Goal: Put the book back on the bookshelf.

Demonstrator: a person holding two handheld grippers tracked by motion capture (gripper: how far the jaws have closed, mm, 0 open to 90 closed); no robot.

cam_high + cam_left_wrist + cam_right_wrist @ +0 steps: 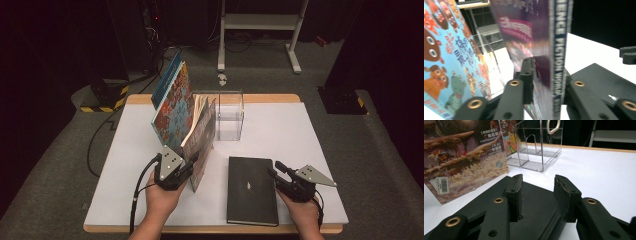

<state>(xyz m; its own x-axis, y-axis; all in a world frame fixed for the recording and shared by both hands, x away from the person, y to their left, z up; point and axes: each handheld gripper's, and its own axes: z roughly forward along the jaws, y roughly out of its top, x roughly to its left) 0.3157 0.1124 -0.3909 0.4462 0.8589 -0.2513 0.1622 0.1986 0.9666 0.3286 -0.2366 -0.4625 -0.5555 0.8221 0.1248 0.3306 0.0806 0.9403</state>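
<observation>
left gripper point(192, 161) clamps upright magazine point(202, 145), forearm reaching forward.

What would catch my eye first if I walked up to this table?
Probably the bright cartoon picture book standing upright at the table's left middle. Beside it the left gripper clamps a magazine on edge. A black notebook lies flat to the right, beside the right gripper.

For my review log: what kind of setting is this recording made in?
Probably a lab or studio recording bay: a white table on grey carpet, dark surroundings, cables running to equipment, and a white metal stand behind.
</observation>
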